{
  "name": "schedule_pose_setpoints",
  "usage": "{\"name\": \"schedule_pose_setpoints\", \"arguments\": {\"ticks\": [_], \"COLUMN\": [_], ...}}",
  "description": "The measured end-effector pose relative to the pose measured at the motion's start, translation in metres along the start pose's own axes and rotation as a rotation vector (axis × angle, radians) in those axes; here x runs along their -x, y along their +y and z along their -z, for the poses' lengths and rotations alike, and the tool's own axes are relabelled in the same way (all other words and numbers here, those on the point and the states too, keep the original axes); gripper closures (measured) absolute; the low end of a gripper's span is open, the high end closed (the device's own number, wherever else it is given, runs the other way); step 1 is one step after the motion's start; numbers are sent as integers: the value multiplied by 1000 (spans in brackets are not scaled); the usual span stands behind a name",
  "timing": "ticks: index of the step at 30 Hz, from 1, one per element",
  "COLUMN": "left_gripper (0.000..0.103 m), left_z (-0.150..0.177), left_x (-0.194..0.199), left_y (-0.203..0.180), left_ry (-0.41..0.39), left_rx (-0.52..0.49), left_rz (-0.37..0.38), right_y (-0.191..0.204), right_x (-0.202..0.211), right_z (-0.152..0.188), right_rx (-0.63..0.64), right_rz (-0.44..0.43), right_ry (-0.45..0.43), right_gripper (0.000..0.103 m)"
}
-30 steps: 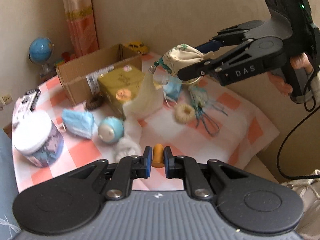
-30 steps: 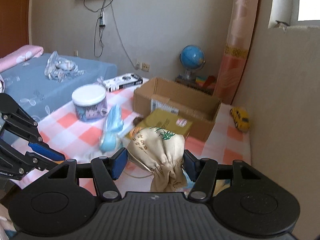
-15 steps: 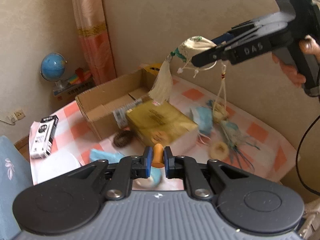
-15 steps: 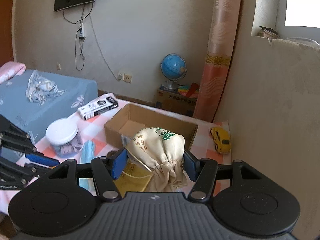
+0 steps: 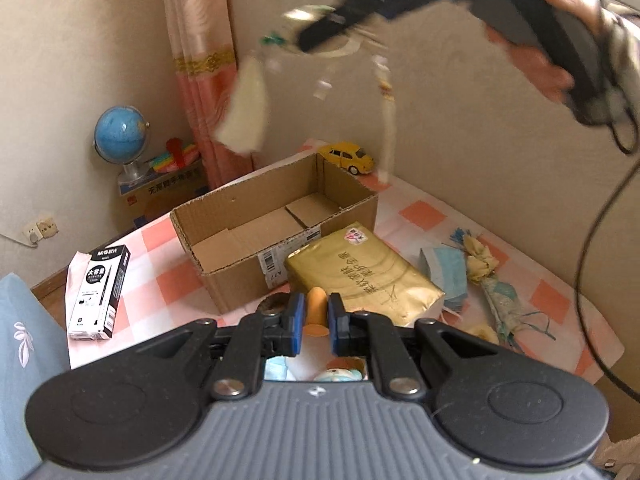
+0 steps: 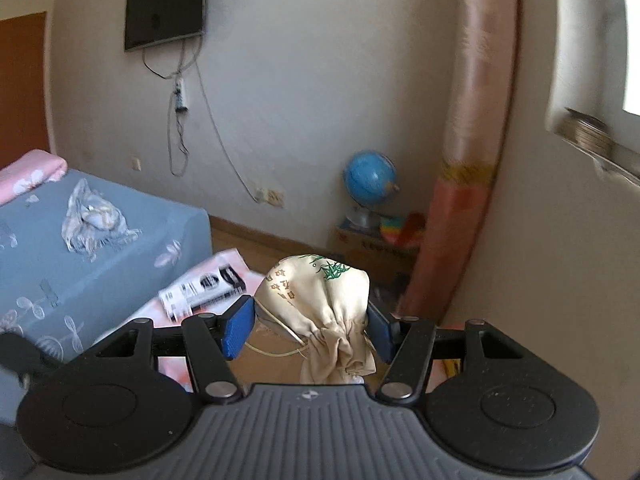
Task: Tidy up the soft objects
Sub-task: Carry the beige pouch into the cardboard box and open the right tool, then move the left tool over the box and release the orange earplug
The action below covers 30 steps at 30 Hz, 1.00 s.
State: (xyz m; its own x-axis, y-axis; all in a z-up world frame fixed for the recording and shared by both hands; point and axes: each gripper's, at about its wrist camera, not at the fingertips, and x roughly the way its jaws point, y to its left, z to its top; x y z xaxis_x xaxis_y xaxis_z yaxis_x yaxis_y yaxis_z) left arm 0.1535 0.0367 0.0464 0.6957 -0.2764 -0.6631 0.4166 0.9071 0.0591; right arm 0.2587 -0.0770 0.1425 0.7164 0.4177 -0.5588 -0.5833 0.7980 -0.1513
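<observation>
My right gripper [image 6: 310,322] is shut on a cream drawstring pouch [image 6: 316,292] with green and red print, held high in the air. In the left wrist view that gripper [image 5: 332,28] is a blur near the top, and the pouch's cream tassel [image 5: 244,116] and cords dangle above the open cardboard box [image 5: 280,216]. Low over the near side of the table, my left gripper [image 5: 315,304] is shut on a small orange foam piece [image 5: 317,320]. The box looks empty inside.
On the checked tablecloth [image 5: 424,212] lie a gold packet [image 5: 360,276] against the box, a blue face mask [image 5: 446,276], a dried flower bundle [image 5: 492,288], a yellow toy car [image 5: 351,155] and a black-and-white carton [image 5: 98,292]. Walls close in behind and right.
My right gripper has lifted the pouch from just over the table to well above the box. The left gripper has drawn back and up with the orange piece still in it.
</observation>
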Motion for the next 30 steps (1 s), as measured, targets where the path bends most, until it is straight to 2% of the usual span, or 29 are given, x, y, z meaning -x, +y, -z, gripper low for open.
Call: {"name": "schedule_pose_setpoints", "arguments": {"ticks": [4, 10, 12, 14, 16, 20, 22, 30], "left_gripper": [92, 92, 92, 92, 92, 92, 92, 92], "left_z": [0, -5, -8, -11, -16, -30, -40, -80], "left_x": [-7, -17, -20, -25, -30, -43, -51, -91], "left_y": [5, 14, 16, 18, 20, 27, 31, 55], "left_ry": [22, 42, 46, 50, 52, 56, 56, 65], "left_rx": [18, 34, 37, 30, 24, 19, 12, 24], "left_rz": [-13, -41, -47, -49, -49, -41, -57, -93], "right_y": [-4, -8, -12, -16, -20, -33, -34, -36], "right_x": [-41, -109, -130, -143, -143, -119, -108, -92], "right_z": [-7, 24, 42, 58, 70, 82, 86, 106], "right_rx": [-16, 3, -1, -17, -50, -172, -197, -193], "right_rz": [-48, -97, -93, -63, -21, -26, -18, 61], "right_ry": [6, 136, 220, 288, 296, 249, 228, 279], "right_gripper": [38, 38, 34, 19, 9, 0, 0, 0]}}
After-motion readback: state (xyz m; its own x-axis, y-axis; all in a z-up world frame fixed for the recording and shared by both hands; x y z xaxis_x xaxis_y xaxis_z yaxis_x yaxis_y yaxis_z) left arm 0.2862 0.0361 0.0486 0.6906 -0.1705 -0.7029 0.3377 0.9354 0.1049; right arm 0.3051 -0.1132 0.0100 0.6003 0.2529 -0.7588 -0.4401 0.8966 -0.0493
